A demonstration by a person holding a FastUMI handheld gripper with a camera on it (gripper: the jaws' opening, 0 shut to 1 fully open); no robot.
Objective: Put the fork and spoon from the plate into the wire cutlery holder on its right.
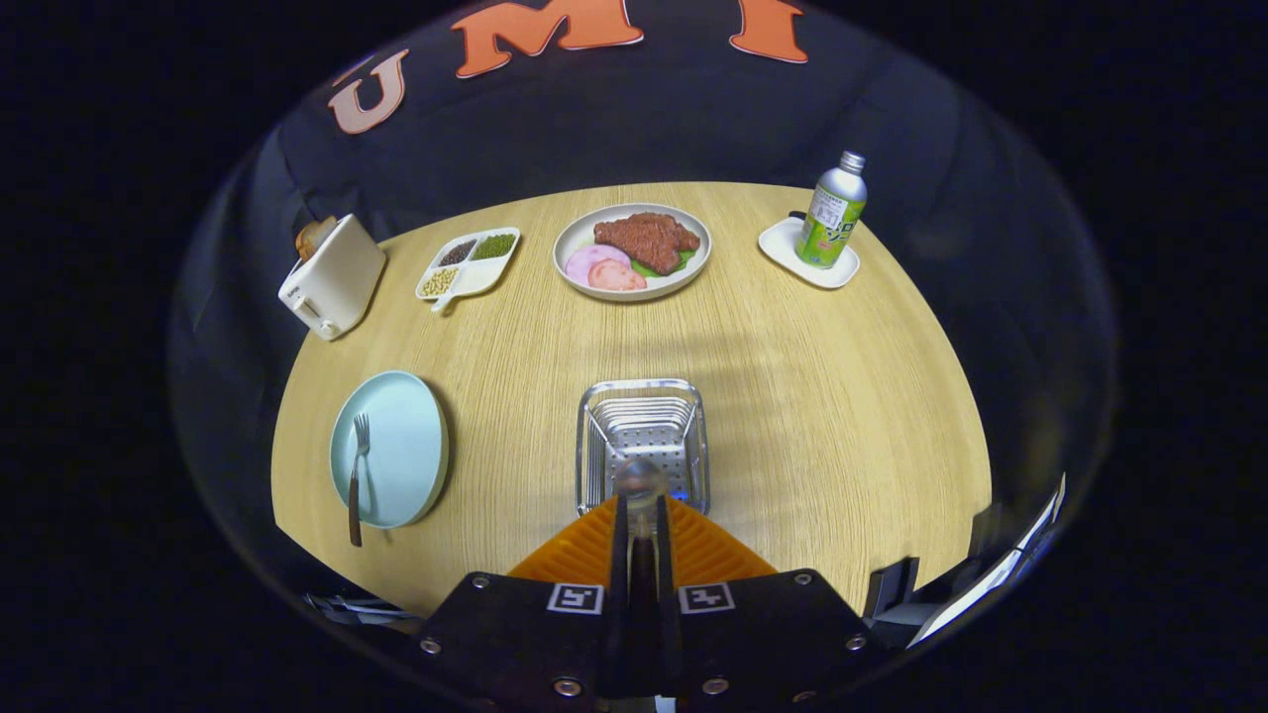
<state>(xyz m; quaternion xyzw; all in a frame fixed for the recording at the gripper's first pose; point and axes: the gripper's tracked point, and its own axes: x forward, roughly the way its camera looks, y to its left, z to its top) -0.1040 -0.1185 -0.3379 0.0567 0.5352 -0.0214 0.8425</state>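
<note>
My gripper (640, 510) is shut on the spoon (640, 482), whose steel bowl pokes out just past the fingertips and hangs over the near edge of the wire cutlery holder (597, 436). The holder stands on the wooden table straight ahead of the fingers, and its inside looks bare. To its left sits the pale blue plate (401, 446). The fork (356, 480) lies on that plate with its tines pointing away and its dark handle sticking out over the plate's near rim.
Across the table stand a white toaster (332, 277), a divided dish of beans (468, 262), a plate of meat (632, 252) and a green bottle (832, 213) on a white coaster (788, 248). The table's edge curves close on both sides.
</note>
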